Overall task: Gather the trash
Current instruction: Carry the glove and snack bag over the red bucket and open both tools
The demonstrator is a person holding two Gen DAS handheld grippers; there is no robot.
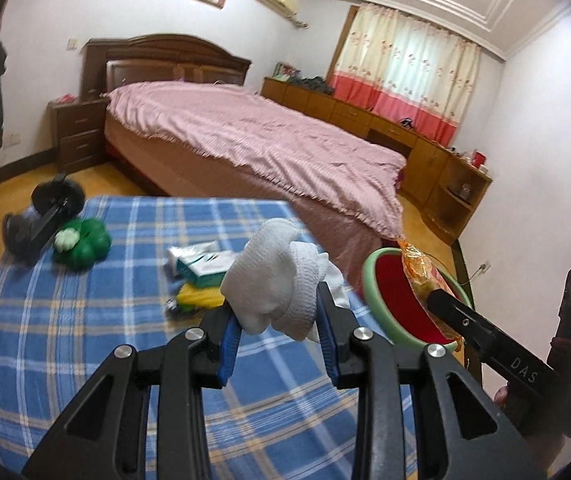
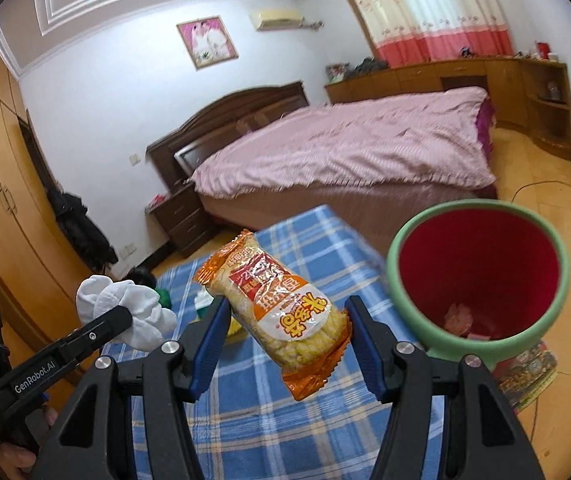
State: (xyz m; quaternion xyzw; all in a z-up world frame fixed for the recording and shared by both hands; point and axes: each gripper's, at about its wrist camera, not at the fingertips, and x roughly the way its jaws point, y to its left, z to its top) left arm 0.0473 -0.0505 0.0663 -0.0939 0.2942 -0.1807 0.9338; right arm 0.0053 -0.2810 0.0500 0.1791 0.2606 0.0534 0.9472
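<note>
My left gripper [image 1: 279, 320] is shut on a crumpled white tissue [image 1: 273, 280], held above the blue plaid table [image 1: 85, 340]; the tissue also shows in the right wrist view [image 2: 125, 308]. My right gripper [image 2: 285, 320] is shut on an orange snack wrapper [image 2: 281, 308], held left of the bin; the wrapper also shows in the left wrist view [image 1: 421, 268]. The green bin with a red inside [image 2: 477, 276] stands off the table's right edge and holds some scraps at the bottom. It shows in the left wrist view too [image 1: 397, 296].
On the table lie a green and white packet [image 1: 205, 264], a yellow item [image 1: 199, 298], a green flower-shaped object [image 1: 83, 242] and a black device [image 1: 45, 216]. A bed with a pink cover [image 1: 253, 140] stands beyond. A colourful mat [image 2: 525, 368] lies under the bin.
</note>
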